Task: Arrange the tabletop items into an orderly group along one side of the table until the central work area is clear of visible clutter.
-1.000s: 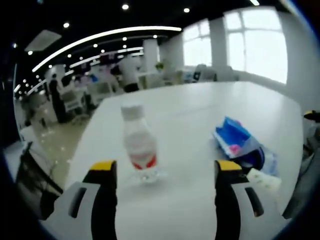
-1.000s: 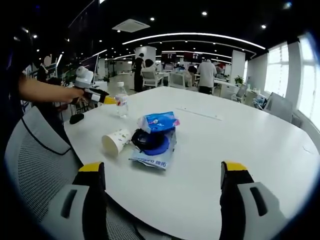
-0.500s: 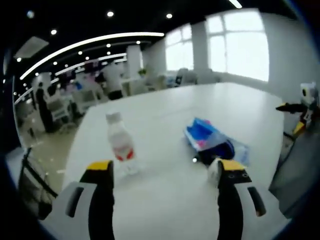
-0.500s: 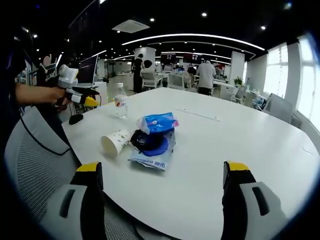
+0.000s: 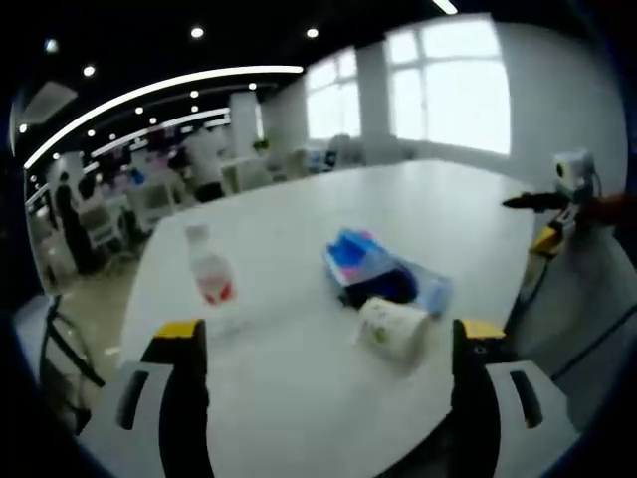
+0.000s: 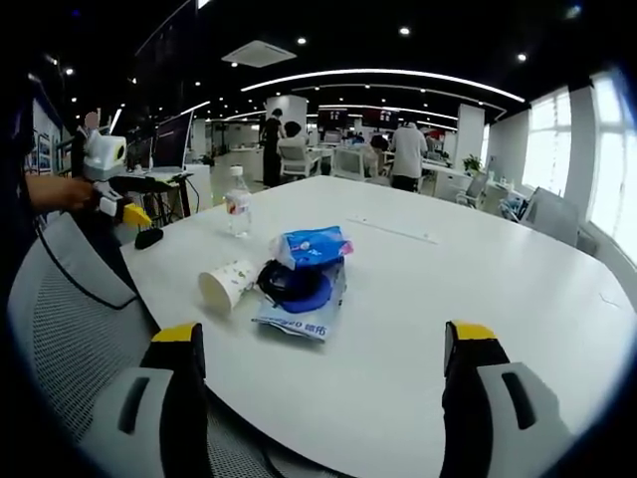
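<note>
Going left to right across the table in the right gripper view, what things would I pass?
Left gripper, held off the table's edge → water bottle → tipped paper cup → blue packets with a dark round thing on them.

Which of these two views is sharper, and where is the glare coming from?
The right gripper view is sharper: bottle and paper cup look crisp. The left gripper view is softly blurred, and its bright windows wash out the upper right.
</note>
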Demonstrator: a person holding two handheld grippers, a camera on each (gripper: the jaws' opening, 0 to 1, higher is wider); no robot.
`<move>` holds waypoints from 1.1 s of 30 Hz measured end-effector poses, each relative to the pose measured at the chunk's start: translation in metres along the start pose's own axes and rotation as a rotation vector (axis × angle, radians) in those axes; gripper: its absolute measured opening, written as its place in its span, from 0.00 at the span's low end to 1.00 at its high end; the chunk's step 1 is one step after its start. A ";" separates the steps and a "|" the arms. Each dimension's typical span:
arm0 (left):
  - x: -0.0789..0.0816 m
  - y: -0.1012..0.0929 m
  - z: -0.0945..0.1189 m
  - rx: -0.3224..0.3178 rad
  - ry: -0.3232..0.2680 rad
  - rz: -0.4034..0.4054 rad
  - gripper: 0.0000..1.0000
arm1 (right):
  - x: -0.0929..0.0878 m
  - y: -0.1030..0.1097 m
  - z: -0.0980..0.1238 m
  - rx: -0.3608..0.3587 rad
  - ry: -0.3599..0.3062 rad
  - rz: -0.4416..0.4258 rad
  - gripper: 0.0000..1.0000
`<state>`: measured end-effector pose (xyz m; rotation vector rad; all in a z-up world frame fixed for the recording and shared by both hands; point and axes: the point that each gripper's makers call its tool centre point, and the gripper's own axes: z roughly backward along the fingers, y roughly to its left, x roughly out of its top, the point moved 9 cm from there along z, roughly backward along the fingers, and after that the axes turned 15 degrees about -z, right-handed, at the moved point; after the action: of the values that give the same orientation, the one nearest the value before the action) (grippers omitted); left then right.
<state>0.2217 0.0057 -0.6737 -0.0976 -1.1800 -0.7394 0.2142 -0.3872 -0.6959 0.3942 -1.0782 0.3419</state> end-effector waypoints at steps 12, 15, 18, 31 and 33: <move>0.000 -0.027 0.021 0.022 0.010 0.039 1.00 | 0.000 0.000 0.000 0.008 0.002 0.002 1.00; 0.000 -0.035 0.019 0.030 0.005 0.049 0.99 | -0.001 0.000 -0.001 0.009 0.004 0.002 1.00; 0.002 -0.035 0.018 0.039 0.020 -0.025 0.97 | -0.001 0.000 -0.001 0.007 0.003 0.003 1.00; -0.001 -0.032 0.012 0.032 -0.038 0.013 1.00 | -0.001 -0.001 0.000 0.003 0.000 0.010 1.00; -0.001 -0.032 0.011 0.029 -0.043 0.021 1.00 | -0.001 -0.002 0.000 -0.001 -0.003 0.010 1.00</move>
<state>0.1940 -0.0132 -0.6798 -0.1026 -1.2285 -0.7044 0.2148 -0.3888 -0.6969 0.3886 -1.0836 0.3494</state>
